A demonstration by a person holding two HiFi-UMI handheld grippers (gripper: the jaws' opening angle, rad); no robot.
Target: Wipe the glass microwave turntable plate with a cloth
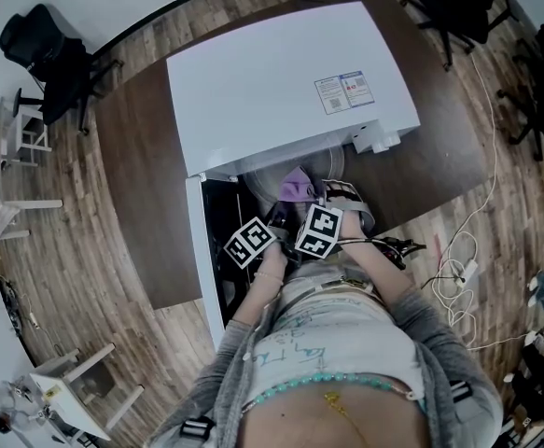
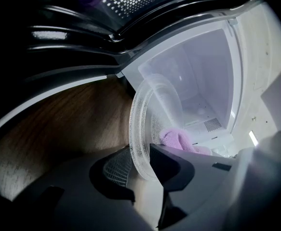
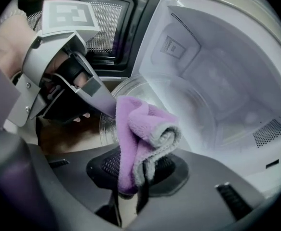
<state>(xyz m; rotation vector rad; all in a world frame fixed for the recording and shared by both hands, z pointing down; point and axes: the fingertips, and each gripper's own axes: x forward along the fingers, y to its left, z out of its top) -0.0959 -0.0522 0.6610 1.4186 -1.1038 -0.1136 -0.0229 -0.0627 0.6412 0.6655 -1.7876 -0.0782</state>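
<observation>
Closest in, the left gripper (image 2: 141, 163) clamps the rim of the round clear glass turntable plate (image 2: 155, 105), holding it on edge at the mouth of the white microwave oven (image 1: 281, 82), probably to expose its face. The right gripper (image 3: 135, 177) is closed on a folded purple cloth (image 3: 140, 129) just in front of that face. Only the gripper views show both grips, and only the head view shows the whole oven.

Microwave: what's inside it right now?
A glass plate, tipped on edge in the left claw at the opening, and a purple cloth gripped by the right claw. Bare white walls behind. The plate and cloth cover part of the cavity floor.
</observation>
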